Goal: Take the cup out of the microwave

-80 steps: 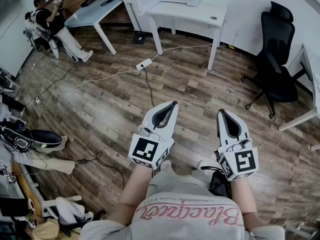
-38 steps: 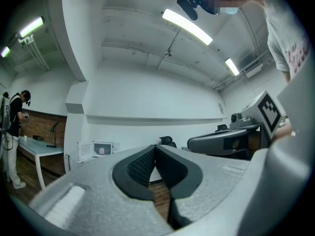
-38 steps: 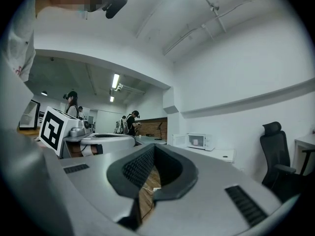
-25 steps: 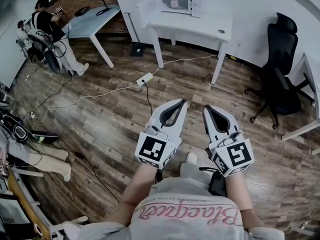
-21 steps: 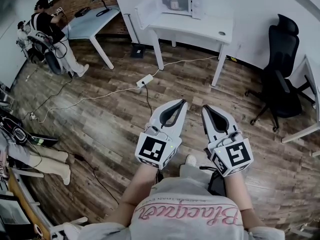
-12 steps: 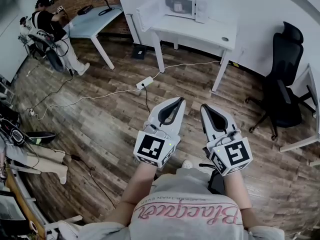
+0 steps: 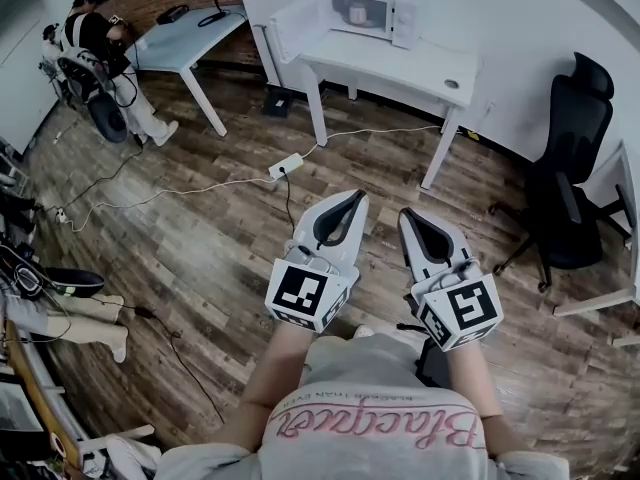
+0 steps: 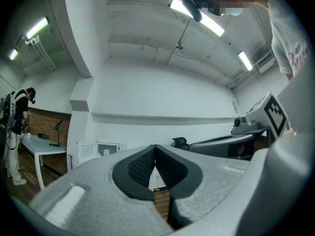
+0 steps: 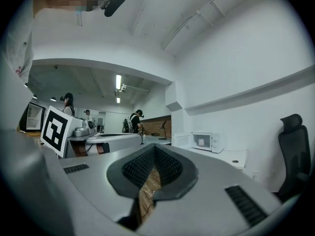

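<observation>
A white microwave (image 7: pixel 365 13) stands on a white table (image 7: pixel 410 68) across the room, its door (image 7: pixel 290 23) swung open to the left. A small pale cup (image 7: pixel 357 14) sits inside it. My left gripper (image 7: pixel 358 196) and right gripper (image 7: pixel 405 213) are held side by side over the wood floor, well short of the table, both shut with nothing in them. The left gripper view shows the microwave (image 8: pixel 106 150) far off to the left of my left gripper (image 8: pixel 155 146). In the right gripper view the microwave (image 9: pixel 206 141) with the cup (image 9: pixel 201 142) lies right of my right gripper (image 9: pixel 155 146).
A black office chair (image 7: pixel 570 178) stands right of the table. A power strip (image 7: pixel 280 166) with white cables lies on the floor between me and the table. Another person (image 7: pixel 100 58) stands by a grey table (image 7: pixel 185 33) at the far left.
I have come nearer to the white table, so the microwave and chair sit lower and larger in the head view. Both grippers stay shut and side by side.
</observation>
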Demonstrator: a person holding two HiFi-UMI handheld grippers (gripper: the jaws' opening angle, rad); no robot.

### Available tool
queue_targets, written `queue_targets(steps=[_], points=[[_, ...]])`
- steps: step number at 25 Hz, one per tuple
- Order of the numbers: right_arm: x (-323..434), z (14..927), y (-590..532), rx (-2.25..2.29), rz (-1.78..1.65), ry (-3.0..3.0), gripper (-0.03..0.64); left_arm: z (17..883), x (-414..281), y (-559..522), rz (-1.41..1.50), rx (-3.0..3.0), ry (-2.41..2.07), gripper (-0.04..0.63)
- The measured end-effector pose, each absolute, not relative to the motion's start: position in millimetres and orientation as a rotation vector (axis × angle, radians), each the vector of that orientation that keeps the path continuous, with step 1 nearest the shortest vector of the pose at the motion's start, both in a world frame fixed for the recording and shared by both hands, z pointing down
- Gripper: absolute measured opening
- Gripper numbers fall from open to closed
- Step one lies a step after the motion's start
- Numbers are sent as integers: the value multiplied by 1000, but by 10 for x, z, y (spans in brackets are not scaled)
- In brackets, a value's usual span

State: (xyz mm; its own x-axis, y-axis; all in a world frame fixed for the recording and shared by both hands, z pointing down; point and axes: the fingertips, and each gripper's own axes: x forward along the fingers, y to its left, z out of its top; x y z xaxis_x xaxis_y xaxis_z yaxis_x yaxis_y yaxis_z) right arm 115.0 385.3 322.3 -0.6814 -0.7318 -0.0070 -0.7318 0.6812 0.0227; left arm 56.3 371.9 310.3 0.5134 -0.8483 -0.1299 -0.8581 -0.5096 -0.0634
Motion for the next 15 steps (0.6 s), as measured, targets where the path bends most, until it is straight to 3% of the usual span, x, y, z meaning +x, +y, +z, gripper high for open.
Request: queue_targets(steps=[15], points=[[1311,3289,3837,1259,-24,-2902,12,3256,764,3731,85,-2635,1493,6]])
